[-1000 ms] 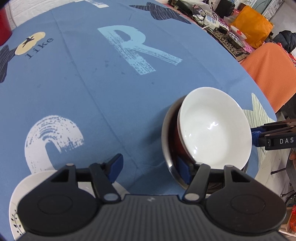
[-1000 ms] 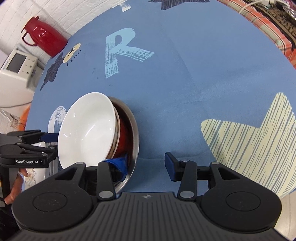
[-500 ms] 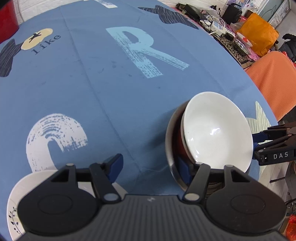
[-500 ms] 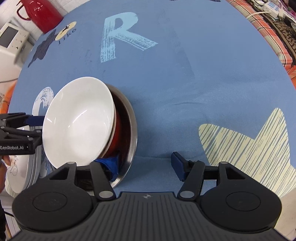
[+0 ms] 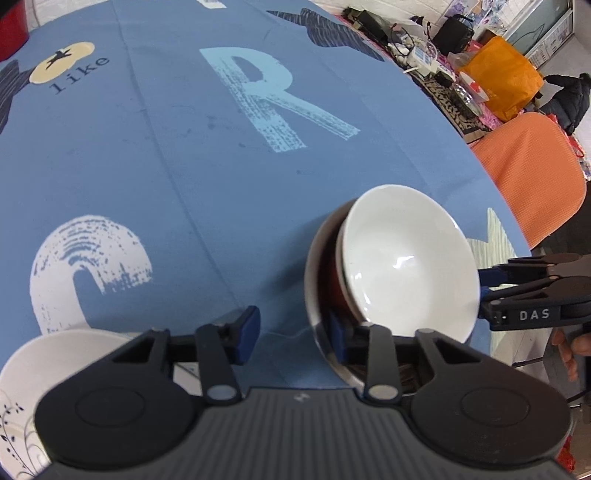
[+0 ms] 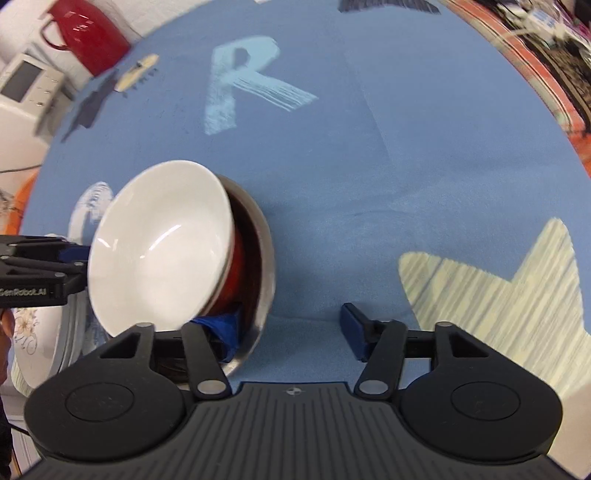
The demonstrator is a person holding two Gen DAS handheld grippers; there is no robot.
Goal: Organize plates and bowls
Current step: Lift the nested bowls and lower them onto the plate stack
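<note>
While both tongs stand released, you have each one astride the rim of the steel bowl (image 6: 266,254). The left gripper (image 5: 291,336) has its right finger inside the bowl and its left finger outside over the cloth. The right gripper (image 6: 288,332) mirrors it from the opposite side. Neither pair of jaws is closed on the wall.

The steel bowl carries a red bowl (image 6: 236,273), and the white bowl (image 5: 402,266) is nested on top. I judge the nesting done and the step in hand to be taking hold of the stack. Your next move calls for both jaws pinching the steel wall evenly. Whether the stack sits flat on the blue tablecloth (image 5: 184,166) cannot be told.

Only the left view shows the patterned plate (image 5: 44,373) close under its own gripper and the orange chair (image 5: 532,166) beyond. Only the right view shows the red jug (image 6: 85,33) at the far edge.
</note>
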